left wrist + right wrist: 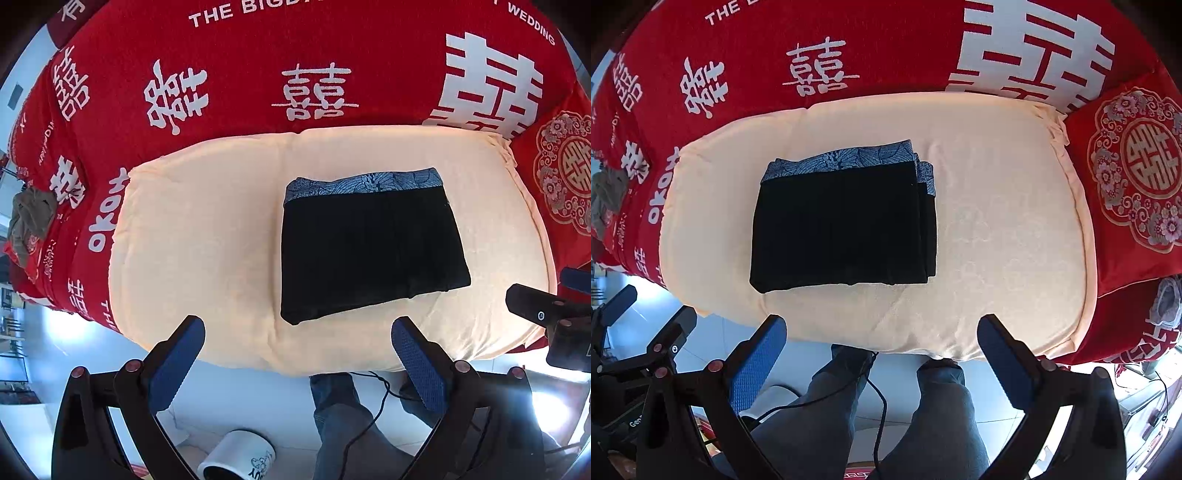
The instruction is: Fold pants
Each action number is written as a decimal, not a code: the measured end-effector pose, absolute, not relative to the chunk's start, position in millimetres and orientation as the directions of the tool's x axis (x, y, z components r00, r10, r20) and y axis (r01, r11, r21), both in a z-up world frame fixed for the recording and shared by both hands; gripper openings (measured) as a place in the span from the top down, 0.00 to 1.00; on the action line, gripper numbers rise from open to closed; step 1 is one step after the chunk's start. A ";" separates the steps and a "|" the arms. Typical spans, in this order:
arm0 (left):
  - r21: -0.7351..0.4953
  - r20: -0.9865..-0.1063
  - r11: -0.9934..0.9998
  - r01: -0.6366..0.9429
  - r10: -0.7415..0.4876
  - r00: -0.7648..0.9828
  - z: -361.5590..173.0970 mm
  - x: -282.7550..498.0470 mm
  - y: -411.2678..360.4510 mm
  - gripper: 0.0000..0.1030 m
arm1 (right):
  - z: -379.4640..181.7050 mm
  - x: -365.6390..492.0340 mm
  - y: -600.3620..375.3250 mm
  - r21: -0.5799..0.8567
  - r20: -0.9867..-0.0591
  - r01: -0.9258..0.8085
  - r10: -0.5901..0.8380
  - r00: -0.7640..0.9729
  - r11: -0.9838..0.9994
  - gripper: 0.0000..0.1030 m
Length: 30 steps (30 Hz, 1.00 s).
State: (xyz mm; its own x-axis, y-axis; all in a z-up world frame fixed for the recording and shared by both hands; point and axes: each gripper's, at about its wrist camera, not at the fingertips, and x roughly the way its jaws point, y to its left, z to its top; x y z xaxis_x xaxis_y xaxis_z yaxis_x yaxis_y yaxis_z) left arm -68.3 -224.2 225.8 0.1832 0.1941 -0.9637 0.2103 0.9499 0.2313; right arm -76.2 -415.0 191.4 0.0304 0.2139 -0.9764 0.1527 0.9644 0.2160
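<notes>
Each claw is matte black plastic with two broad fingers faced in blue, dimpled rubber pads. The left claw carries round copper-coloured screw heads at the finger pivots; the right claw has the same reddish screws. Below the claws, the person's legs wear grey-blue jeans, with a thin black cable running across them.

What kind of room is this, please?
Probably a bedroom at home: a bed with a red wedding bedspread, a matching red pillow, and folded black pants lying on a cream blanket.
</notes>
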 end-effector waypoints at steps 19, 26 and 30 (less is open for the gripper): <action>0.218 -0.967 0.949 0.227 0.179 0.180 226.0 -67.8 -226.3 0.02 | 188.9 -75.6 -415.0 0.211 -0.977 0.135 0.210 0.022 0.968 0.00; 0.212 -0.969 0.950 0.230 0.174 0.174 225.6 -67.4 -226.1 0.02 | 188.9 -75.7 -414.9 0.211 -0.978 0.133 0.210 0.021 0.968 0.00; 0.207 -0.970 0.950 0.233 0.169 0.173 224.9 -66.7 -226.1 0.02 | 189.2 -76.3 -414.1 0.210 -0.978 0.136 0.209 0.021 0.968 0.00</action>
State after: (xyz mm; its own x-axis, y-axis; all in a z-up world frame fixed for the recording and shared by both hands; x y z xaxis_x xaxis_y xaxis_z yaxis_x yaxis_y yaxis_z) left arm -66.7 -226.1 224.9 0.1732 0.1691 -0.9703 0.2328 0.9502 0.2072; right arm -76.3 -414.1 189.2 0.0214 0.2093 -0.9776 0.1361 0.9681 0.2102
